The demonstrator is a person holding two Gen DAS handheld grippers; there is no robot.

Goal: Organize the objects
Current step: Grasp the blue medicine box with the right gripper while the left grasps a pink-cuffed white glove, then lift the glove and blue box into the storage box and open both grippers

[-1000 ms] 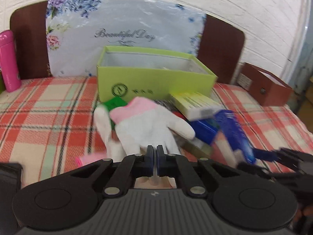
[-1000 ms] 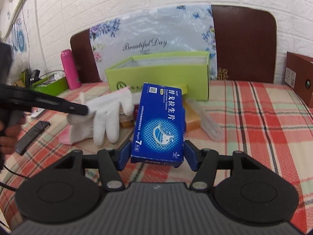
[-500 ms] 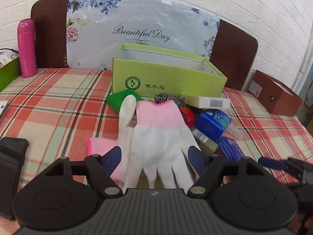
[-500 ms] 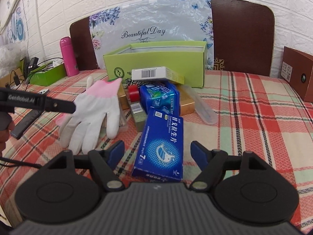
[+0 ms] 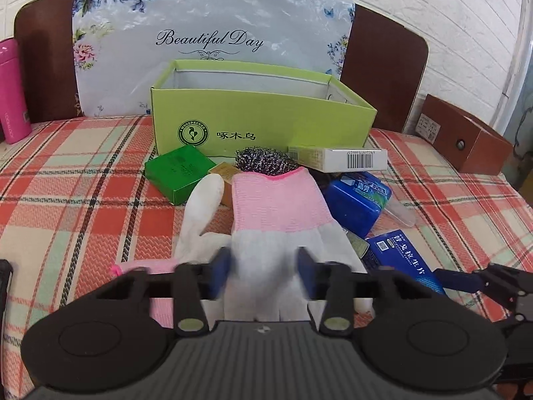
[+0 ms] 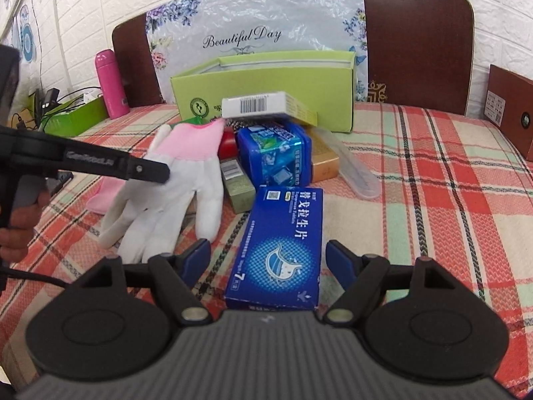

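Blue box down — plaid tablecloth

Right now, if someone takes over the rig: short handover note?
Left gripper: jaws closing around the white glove, which lies on the checked cloth; no firm grip visible yet.
Right gripper: open, blue medicine box lying flat between its fingers, not held.
Green box at the back looks empty from here.
Done: nothing boxed. Left: glove, blue box and the rest of the pile still out front.
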